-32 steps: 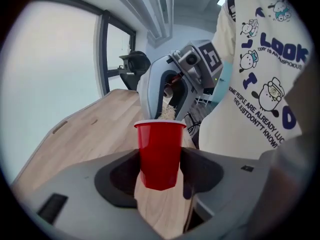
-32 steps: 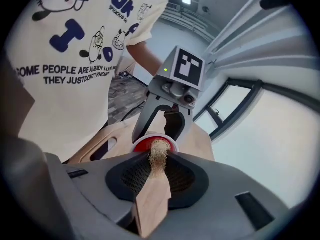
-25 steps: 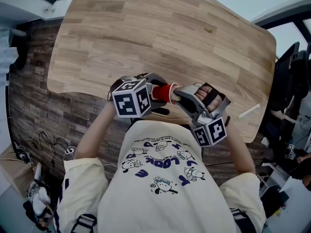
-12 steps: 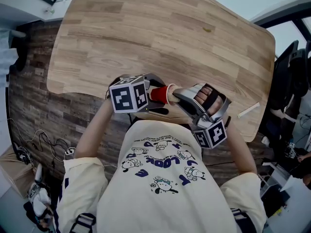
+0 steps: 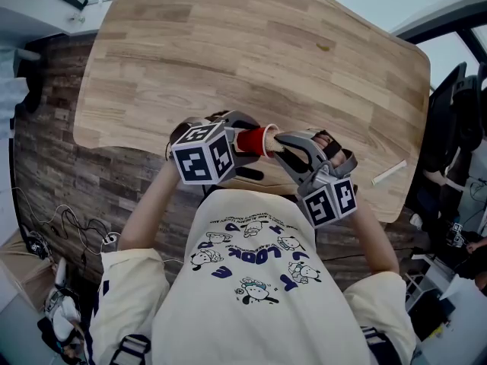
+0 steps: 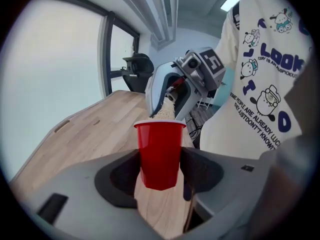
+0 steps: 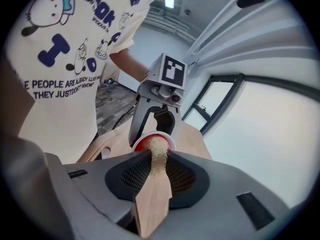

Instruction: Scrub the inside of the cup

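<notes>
We see left gripper (image 6: 160, 166) jaws pinching the red cup (image 6: 159, 144) held above the counter (image 5: 251, 52) near edge. Right gripper (image 7: 154, 170) jaws clamp a wooden brush (image 7: 150, 201), bristles inside the cup mouth.

Cream cartoon-print T-shirt (image 5: 255, 287), grey left gripper (image 6: 160, 166), grey right gripper (image 7: 152, 176)

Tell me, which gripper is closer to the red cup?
Left. The left gripper clamps the red cup between its jaws; the right gripper sits off its mouth, poking a wooden brush inside.
</notes>
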The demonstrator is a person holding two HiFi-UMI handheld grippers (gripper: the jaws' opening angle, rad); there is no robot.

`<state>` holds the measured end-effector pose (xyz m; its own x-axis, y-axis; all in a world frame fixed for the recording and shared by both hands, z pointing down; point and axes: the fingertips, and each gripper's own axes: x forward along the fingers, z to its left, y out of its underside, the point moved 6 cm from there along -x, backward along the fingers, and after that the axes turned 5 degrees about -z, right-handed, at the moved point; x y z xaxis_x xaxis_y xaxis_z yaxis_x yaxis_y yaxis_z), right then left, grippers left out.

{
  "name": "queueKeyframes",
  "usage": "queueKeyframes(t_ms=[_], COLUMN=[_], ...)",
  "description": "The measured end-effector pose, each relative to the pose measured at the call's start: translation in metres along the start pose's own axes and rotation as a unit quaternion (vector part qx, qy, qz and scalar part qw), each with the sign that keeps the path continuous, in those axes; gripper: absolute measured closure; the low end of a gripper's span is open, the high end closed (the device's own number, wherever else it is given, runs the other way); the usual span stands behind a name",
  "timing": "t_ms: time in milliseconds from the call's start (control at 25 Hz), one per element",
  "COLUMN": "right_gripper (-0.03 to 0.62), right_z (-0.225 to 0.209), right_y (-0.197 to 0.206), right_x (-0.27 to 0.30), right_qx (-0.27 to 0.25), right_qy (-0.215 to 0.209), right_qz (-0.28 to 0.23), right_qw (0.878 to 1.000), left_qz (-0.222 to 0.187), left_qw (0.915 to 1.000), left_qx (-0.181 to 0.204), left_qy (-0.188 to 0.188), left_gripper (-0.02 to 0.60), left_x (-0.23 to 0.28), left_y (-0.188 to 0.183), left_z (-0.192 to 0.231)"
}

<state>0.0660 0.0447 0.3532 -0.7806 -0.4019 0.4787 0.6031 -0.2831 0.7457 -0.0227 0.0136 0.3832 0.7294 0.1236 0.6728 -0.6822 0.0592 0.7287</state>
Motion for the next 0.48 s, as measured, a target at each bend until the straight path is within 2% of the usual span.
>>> queueKeyframes(t_ms=[160,360,480], right_gripper=[0.505,0.507,0.507], right_z=[-0.008,-0.020,-0.026], right_y=[0.005,0.009,0.011], right_x=[0.003,0.000,-0.001], right_qx=[0.124,0.244,0.291], right_qy=[-0.006,0.004,0.007], right_qz=[-0.015,-0.049,-0.057], right_qw=[0.992,0.968,0.955], left_qz=[0.002,-0.020,-0.022], left_qw=[0.9997,0.9986,0.9974], left_qx=[0.012,0.014,0.024], left_qy=[-0.020,-0.047,-0.063], left_gripper=[0.310,0.310,0.310], left_x=[0.000,-0.005,-0.006], left_y=[-0.001,-0.007,-0.010], left_z=[0.003,0.008,0.010])
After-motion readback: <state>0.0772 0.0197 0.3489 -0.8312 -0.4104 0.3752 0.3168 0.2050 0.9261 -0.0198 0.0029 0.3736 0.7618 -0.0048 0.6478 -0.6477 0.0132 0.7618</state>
